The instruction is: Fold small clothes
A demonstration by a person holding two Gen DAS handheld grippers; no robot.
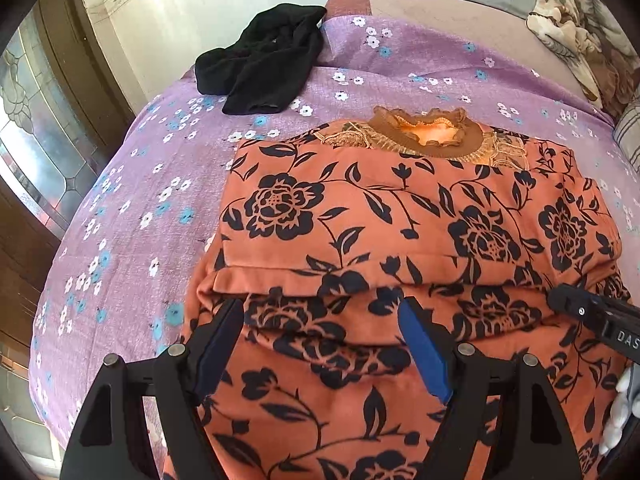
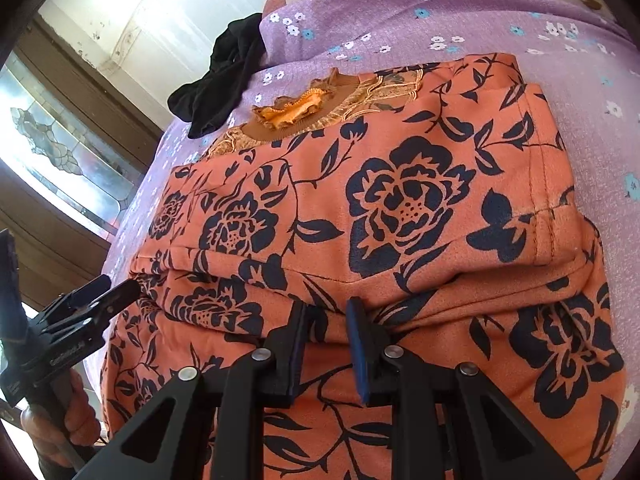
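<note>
A: Where is the garment?

B: The orange top with the dark floral print (image 1: 400,216) lies on the bed, on a purple bedsheet scattered with small white and blue flowers (image 1: 132,184). Its brown ruffled collar (image 1: 432,132) is at the far end. The top is partly folded: one flap with a stitched hem lies across the body, and its hemmed edge runs crosswise just ahead of both tools.

A: And the left tool?

B: The left tool (image 1: 320,312) hangs over the near part of the top with its jaws spread wide. Cloth shows in the gap, but the blue pads are not pressing on it. In the right wrist view a hand (image 2: 76,412) grips its handle at the left edge.

A: The right one?

B: The right tool (image 2: 326,308) has its jaws drawn close together, with a fold of the orange fabric bunched between the pads just under the flap's edge. It looks pinched on that fold. In the left wrist view its tip pokes in from the right, over the top.

A: Anything else on the bed?

B: A crumpled black garment (image 1: 260,64) lies well apart, near the far left edge. A patterned blanket (image 1: 576,28) is heaped at the far right.
</note>
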